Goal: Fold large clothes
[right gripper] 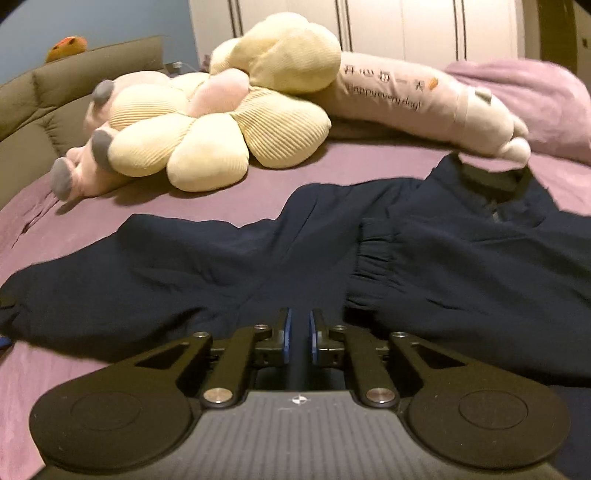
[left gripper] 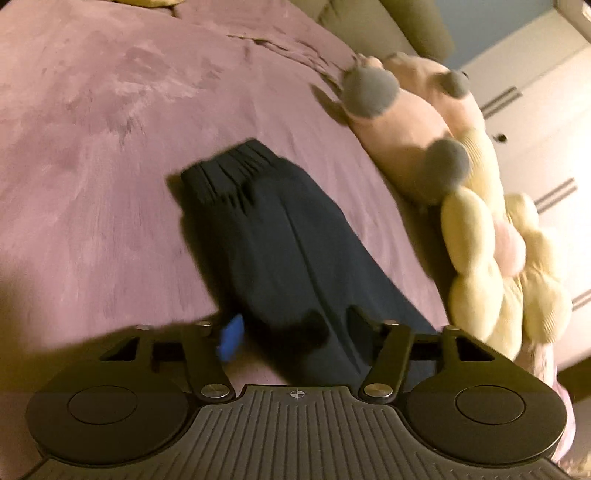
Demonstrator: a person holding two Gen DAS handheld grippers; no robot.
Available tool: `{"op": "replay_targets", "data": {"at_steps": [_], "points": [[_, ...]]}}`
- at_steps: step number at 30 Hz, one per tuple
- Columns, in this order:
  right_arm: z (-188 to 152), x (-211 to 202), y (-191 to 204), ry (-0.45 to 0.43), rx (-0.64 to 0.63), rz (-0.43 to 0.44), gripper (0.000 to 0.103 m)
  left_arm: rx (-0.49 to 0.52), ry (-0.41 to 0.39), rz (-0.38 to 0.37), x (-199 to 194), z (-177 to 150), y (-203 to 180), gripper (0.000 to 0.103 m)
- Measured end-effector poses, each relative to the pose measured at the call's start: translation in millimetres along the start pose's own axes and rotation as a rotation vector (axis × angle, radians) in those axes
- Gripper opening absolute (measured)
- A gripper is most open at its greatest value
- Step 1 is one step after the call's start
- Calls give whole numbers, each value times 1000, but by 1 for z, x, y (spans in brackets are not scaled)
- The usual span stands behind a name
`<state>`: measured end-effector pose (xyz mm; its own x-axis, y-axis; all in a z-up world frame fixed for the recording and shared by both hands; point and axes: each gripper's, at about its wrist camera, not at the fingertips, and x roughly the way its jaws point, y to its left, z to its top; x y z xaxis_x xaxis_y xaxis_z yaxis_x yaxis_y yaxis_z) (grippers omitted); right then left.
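A dark navy garment (right gripper: 332, 251) lies spread on the purple bed (right gripper: 44, 369). In the left wrist view one long part of it (left gripper: 280, 243) runs away from me and ends in a gathered cuff (left gripper: 229, 166). My left gripper (left gripper: 291, 328) is open, its jaws wide on either side of the fabric, with a blue pad (left gripper: 231, 336) showing at the left. My right gripper (right gripper: 299, 332) is shut on a fold of the navy garment, the cloth pinched between its blue pads (right gripper: 287, 332). A second gathered cuff (right gripper: 373, 258) lies just right of it.
A cream flower-shaped cushion (right gripper: 207, 129) and a long pink plush toy (right gripper: 424, 99) lie behind the garment; both also show at the right in the left wrist view (left gripper: 491, 258). An olive headboard (right gripper: 33, 110) stands at the left. White wardrobe doors (right gripper: 406, 26) stand behind.
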<state>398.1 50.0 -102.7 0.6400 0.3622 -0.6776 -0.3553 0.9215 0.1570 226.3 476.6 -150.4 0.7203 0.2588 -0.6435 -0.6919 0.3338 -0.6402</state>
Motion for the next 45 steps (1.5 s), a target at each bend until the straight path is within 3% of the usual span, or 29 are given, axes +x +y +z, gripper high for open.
{"op": "replay_targets", "data": {"at_steps": [1,3,4,8,10,13,17,19,22,26,29,30,31,32,34,36,39,42,45], "points": [[-2,8,0,20,11,-5,9,-9,-1,9,2,3,1,38],[-12,34,-2,98,47,-10,9,-35,11,21,8,9,5,26],[-19,37,-5,91,48,-9,9,-49,22,10,8,11,7,19],[-26,34,-6,55,53,5,8,-3,3,-53,-5,18,-4,12],[-26,35,-10,60,71,18,8,37,-18,-121,-20,16,-21,11],[-23,32,-12,72,74,30,8,191,-22,-249,-47,3,-77,11],[-22,7,-29,37,178,41,9,391,27,-474,-79,-45,-162,11],[-24,-12,-46,7,248,45,9,483,108,-570,-85,-90,-207,11],[-32,-50,-80,-58,354,53,10,609,229,-624,-74,-168,-254,11],[-49,-90,-131,-103,460,27,12,754,330,-539,-36,-264,-282,18],[-59,-97,-159,-86,492,11,13,791,413,-400,1,-311,-280,47],[-63,-98,-167,-77,499,6,13,818,437,-349,13,-323,-279,70],[-66,-97,-174,-66,509,5,13,840,444,-332,20,-328,-278,76],[-69,-97,-181,-59,523,7,15,871,425,-342,19,-331,-277,76],[-72,-95,-192,-52,562,28,20,902,406,-342,2,-331,-274,93],[-73,-93,-201,-60,598,62,32,875,375,-388,-25,-318,-267,96],[-73,-88,-203,-71,653,128,39,857,302,-453,-60,-285,-248,97],[-69,-77,-194,-71,665,190,50,845,208,-375,-76,-262,-221,97],[-57,-62,-179,-76,653,220,58,849,185,-279,-78,-247,-198,97]]}}
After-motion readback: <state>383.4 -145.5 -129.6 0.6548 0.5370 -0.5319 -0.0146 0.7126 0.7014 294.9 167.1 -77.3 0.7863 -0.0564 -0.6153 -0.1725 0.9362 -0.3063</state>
